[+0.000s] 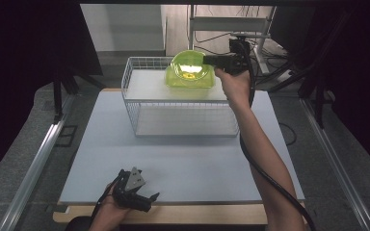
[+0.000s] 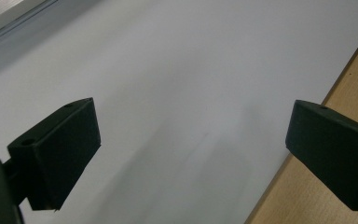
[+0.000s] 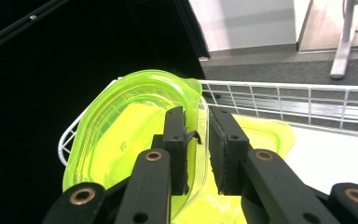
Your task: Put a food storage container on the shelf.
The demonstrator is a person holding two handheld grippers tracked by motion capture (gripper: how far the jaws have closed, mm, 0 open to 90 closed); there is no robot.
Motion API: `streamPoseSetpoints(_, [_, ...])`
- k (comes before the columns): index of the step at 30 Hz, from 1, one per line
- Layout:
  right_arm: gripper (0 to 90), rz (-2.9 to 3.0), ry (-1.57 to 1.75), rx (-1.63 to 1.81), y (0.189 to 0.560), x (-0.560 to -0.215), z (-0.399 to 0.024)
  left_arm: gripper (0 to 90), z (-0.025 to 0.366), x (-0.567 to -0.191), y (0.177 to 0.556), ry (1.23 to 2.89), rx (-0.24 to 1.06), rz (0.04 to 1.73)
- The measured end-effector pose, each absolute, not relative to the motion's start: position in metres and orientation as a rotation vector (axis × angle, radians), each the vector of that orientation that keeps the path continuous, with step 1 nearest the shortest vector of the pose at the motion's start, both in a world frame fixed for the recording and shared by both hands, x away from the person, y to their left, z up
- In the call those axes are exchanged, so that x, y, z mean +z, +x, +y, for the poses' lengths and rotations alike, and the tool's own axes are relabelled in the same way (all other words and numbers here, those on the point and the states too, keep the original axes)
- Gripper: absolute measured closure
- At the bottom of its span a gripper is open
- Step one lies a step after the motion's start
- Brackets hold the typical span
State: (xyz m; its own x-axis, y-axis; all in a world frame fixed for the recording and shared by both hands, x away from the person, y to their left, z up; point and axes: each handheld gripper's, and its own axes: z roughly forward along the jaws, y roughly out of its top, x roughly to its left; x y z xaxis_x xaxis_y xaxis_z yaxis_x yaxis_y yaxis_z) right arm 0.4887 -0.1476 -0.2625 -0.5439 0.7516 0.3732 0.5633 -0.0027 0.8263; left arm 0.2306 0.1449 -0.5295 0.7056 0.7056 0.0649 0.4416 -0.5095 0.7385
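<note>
A translucent lime-green bowl (image 1: pixel 189 67) (image 3: pixel 121 140) stands steeply tilted on the top shelf of a white wire rack (image 1: pixel 131 98), its opening turned towards the front. It rests on a second green plastic piece (image 1: pixel 173 82) (image 3: pixel 265 133). My right gripper (image 1: pixel 207 60) (image 3: pixel 196 114) reaches in from the right with its jaws astride the bowl's rim. They stand slightly open: one pad lies next to the wall and a thin gap shows at the other. My left gripper (image 1: pixel 149 191) (image 2: pixel 191 135) rests wide open near the table's front edge, with nothing between its jaws.
The white table board (image 1: pixel 183 163) lies bare between the rack and the front wooden strip (image 2: pixel 349 79). The rack's lower shelf (image 1: pixel 183 122) holds nothing. The right gripper's black cable (image 1: pixel 265 168) trails along the forearm. Dark curtains and metal rails flank the table.
</note>
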Motion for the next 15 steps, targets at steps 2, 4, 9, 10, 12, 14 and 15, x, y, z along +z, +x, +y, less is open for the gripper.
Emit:
streamPoseSetpoints(2, [76.1, 2.078, 1.398, 1.572, 0.4888, -0.2632, -0.1467, 3.0, 0.1448, -0.5295, 0.2305, 2.189, 0.470, 0.869])
streamPoseSetpoints(4, [75.9, 2.068, 1.400, 1.568, 0.4889, -0.2637, -0.1461, 3.0, 0.1447, -0.5295, 0.2305, 2.191, 0.473, 0.867])
streamPoseSetpoints(9, [74.1, 2.063, 1.402, 1.550, 0.4903, -0.2647, -0.1455, 3.0, 0.1440, -0.5301, 0.2305, 2.195, 0.471, 0.866])
streamPoseSetpoints(10, [73.8, 2.059, 1.402, 1.542, 0.4906, -0.2649, -0.1454, 3.0, 0.1439, -0.5301, 0.2304, 2.197, 0.472, 0.866])
streamPoseSetpoints(12, [71.9, 2.051, 1.405, 1.535, 0.4912, -0.2655, -0.1450, 2.9, 0.1437, -0.5302, 0.2304, 2.199, 0.471, 0.864])
streamPoseSetpoints(14, [71.9, 2.047, 1.409, 1.538, 0.4916, -0.2660, -0.1452, 3.0, 0.1436, -0.5303, 0.2304, 2.201, 0.472, 0.864])
streamPoseSetpoints(15, [71.8, 2.049, 1.409, 1.533, 0.4915, -0.2659, -0.1454, 3.0, 0.1436, -0.5304, 0.2304, 2.202, 0.472, 0.863])
